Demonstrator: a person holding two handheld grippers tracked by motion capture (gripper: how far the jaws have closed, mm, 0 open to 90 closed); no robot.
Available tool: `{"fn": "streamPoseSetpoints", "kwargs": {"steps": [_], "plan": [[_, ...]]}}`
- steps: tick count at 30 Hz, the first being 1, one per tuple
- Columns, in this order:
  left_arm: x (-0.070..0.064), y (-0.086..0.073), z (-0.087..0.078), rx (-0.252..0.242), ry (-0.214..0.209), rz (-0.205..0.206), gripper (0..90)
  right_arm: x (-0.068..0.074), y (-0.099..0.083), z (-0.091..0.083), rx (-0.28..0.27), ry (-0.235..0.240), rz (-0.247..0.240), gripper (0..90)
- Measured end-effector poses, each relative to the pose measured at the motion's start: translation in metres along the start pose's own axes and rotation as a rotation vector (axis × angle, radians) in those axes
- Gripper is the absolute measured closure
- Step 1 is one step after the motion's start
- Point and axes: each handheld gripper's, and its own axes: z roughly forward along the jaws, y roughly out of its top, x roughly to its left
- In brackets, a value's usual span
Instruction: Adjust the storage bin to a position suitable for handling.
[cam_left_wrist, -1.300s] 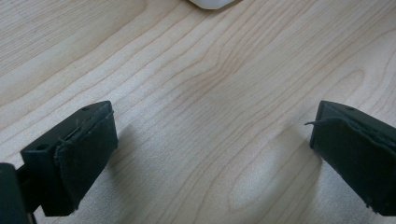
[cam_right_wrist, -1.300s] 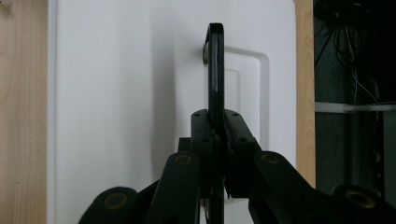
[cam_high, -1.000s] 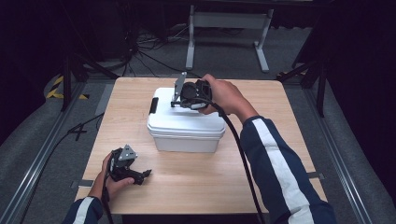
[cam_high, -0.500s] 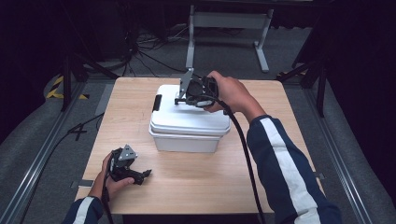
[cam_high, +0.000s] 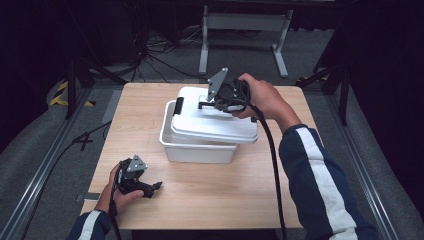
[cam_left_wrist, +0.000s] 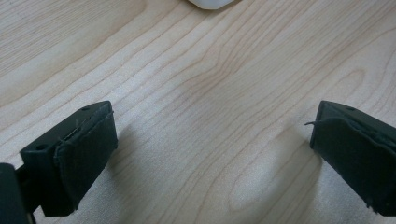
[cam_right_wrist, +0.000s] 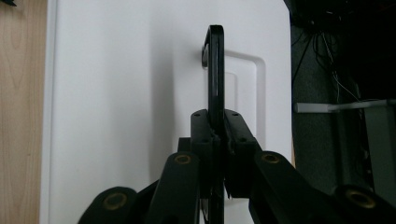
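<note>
A white plastic box (cam_high: 197, 151) stands mid-table. Its white lid (cam_high: 215, 126) is raised off the rim and sits skewed to the right, so the box's left rim shows. My right gripper (cam_high: 206, 105) is shut on the lid's black handle (cam_right_wrist: 215, 70); in the right gripper view the jaws clamp the thin handle bar at the right gripper (cam_right_wrist: 215, 126) tips, above the lid (cam_right_wrist: 116, 93). My left gripper (cam_high: 154, 187) rests on the table near the front left. In the left gripper view the left gripper (cam_left_wrist: 212, 154) is open over bare wood, holding nothing.
The wooden table (cam_high: 225, 200) has free room in front of and left of the box. A corner of the box (cam_left_wrist: 210, 3) shows at the top of the left gripper view. Cables and a metal stand (cam_high: 245, 22) lie on the floor beyond the far edge.
The right gripper has lifted the lid by its handle and carried it up and to the right, uncovering the box's left rim. The left gripper has stayed put.
</note>
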Motion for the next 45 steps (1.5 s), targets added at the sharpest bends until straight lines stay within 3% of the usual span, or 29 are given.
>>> {"fn": "streamPoseSetpoints", "kwargs": {"steps": [10,20,30,31,33,45], "plan": [[0.0,0.0,0.0,-0.001,0.0,-0.001,1.1,-0.006,-0.028,-0.019,-0.01,-0.006,0.023,84.2],[0.0,0.0,0.0,-0.005,0.003,-0.002,1.1,-0.015,-0.072,-0.038,0.004,-0.014,0.079,84.2],[0.0,0.0,0.001,-0.006,0.003,-0.001,1.1,-0.019,-0.135,-0.057,0.03,-0.051,0.181,84.3],[0.0,0.0,0.001,-0.006,0.003,-0.001,1.1,-0.019,-0.135,-0.057,0.03,-0.051,0.181,84.3],[0.0,0.0,0.0,-0.004,0.004,0.002,1.1,-0.018,-0.154,-0.059,0.04,-0.052,0.219,84.3],[0.0,0.0,0.001,-0.005,-0.009,-0.009,1.1,-0.012,-0.21,-0.053,0.042,-0.052,0.328,84.4]]}}
